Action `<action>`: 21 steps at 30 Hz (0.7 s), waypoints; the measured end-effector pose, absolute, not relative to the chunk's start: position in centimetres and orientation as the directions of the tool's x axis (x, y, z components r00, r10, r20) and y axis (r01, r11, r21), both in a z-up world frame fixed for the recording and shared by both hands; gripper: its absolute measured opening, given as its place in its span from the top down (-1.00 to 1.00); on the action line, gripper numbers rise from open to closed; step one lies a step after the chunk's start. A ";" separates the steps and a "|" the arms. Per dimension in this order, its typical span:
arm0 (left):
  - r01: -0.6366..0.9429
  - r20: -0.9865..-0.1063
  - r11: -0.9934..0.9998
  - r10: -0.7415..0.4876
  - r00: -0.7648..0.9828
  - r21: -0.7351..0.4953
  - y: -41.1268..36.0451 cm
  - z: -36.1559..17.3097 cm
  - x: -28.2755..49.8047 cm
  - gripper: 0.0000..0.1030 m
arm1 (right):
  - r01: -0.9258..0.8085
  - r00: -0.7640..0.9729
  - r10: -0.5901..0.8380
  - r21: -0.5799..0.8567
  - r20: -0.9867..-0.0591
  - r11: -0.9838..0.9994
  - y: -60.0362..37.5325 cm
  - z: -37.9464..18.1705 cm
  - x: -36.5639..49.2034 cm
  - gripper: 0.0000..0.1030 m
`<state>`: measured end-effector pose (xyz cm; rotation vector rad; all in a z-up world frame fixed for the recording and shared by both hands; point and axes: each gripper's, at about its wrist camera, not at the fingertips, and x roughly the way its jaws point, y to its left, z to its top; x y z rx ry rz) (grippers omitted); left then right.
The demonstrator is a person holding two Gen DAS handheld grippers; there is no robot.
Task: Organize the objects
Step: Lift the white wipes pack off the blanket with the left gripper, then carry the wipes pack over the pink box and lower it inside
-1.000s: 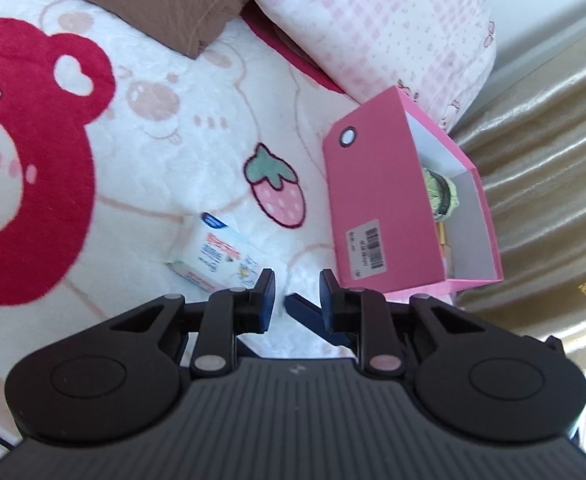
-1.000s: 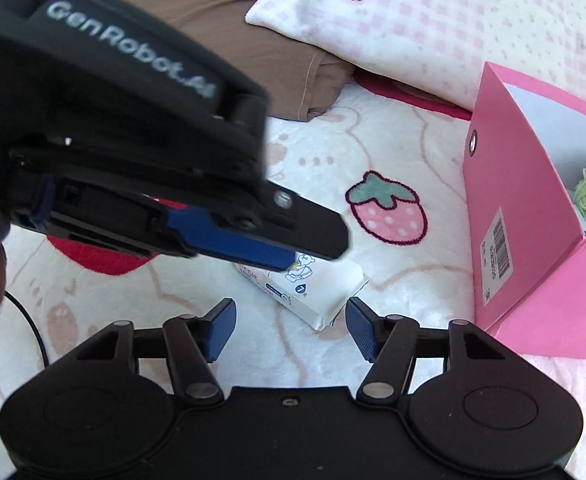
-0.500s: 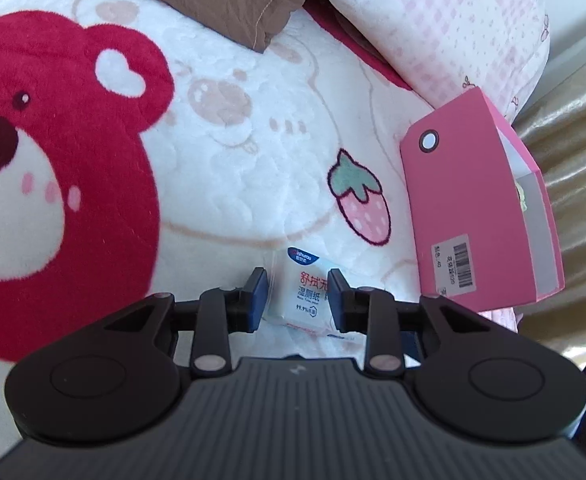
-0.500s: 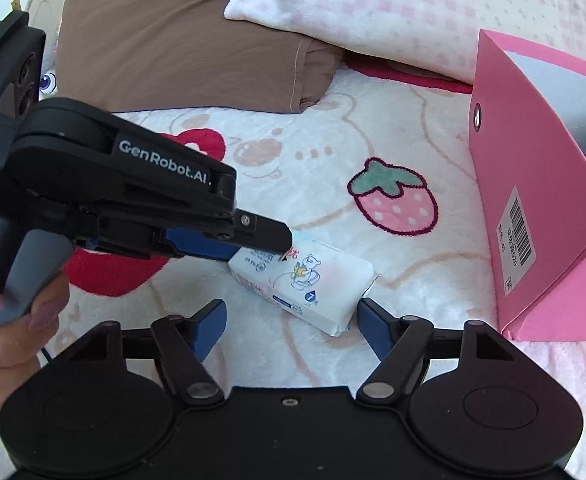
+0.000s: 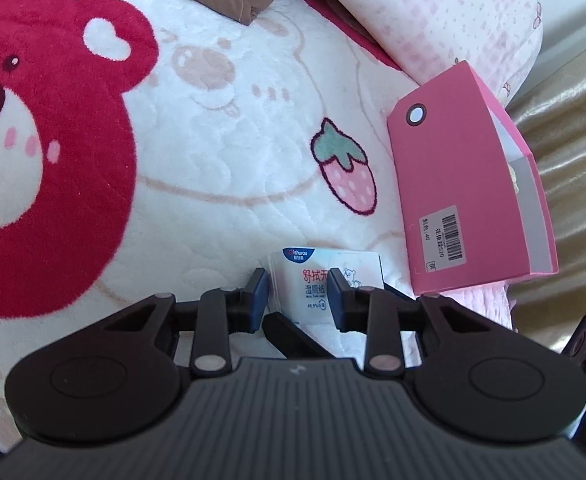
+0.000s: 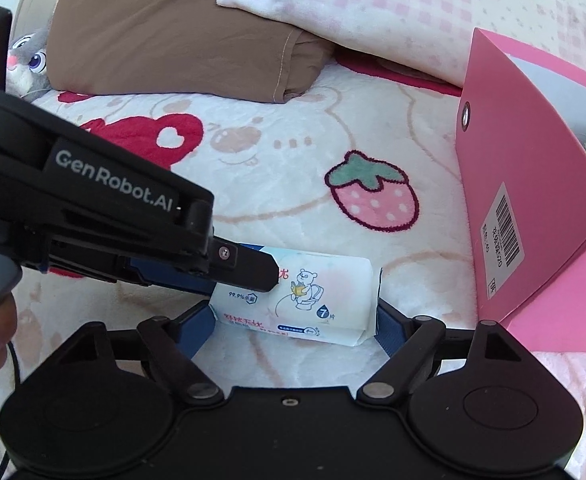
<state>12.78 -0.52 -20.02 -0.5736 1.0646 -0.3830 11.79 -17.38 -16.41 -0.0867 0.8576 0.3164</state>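
Lowered since a second ago, the left gripper (image 5: 297,294) now pinches the soft white wet-wipe packet (image 6: 307,298) on the plush bear-print blanket (image 6: 293,128), while the right gripper (image 6: 293,326) straddles it spread wide; two grippers crowding it could crush or drop that slack pack before the open pink cardboard box (image 6: 533,208).

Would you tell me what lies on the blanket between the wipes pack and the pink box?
Only bare blanket: nothing lies between the wipes pack and the pink box. The right wrist view shows it best; the strawberry there is merely printed.
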 end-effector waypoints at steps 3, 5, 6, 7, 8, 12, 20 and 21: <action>0.034 -0.691 0.782 -0.569 0.446 -0.622 -0.8 -18.9 11.7 0.43 | -0.306 0.595 0.261 0.085 -0.760 0.948 -18.1 -15.1 11.2 -0.63; 0.058 -0.672 0.771 -0.587 0.451 -0.634 -1.0 -17.5 10.8 0.43 | -0.318 0.604 0.272 0.086 -0.749 0.944 -18.7 -13.7 10.2 -0.64; 0.071 -0.664 0.767 -0.595 0.453 -0.638 -1.1 -16.6 10.3 0.43 | -0.330 0.610 0.274 0.077 -0.743 0.941 -18.9 -12.8 9.7 -0.64; 0.081 -0.656 0.762 -0.602 0.454 -0.643 -1.3 -15.9 9.9 0.43 | -0.342 0.617 0.275 0.064 -0.737 0.938 -19.1 -11.9 9.2 -0.64; 0.096 -0.646 0.757 -0.610 0.458 -0.646 -1.5 -14.8 9.4 0.43 | -0.354 0.627 0.276 0.049 -0.728 0.934 -19.3 -10.9 8.6 -0.64; 0.170 -0.616 0.754 -0.627 0.477 -0.635 -2.9 -10.2 7.9 0.43 | -0.388 0.676 0.282 -0.002 -0.681 0.922 -20.5 -6.5 6.5 -0.64; 0.297 -0.626 0.781 -0.620 0.472 -0.550 -8.3 -2.1 9.4 0.42 | -0.389 0.747 0.264 -0.080 -0.611 0.918 -23.9 0.3 7.1 -0.64; 0.301 -0.632 0.783 -0.618 0.467 -0.544 -9.2 -1.6 10.0 0.42 | -0.383 0.750 0.257 -0.083 -0.610 0.920 -24.6 0.8 7.5 -0.64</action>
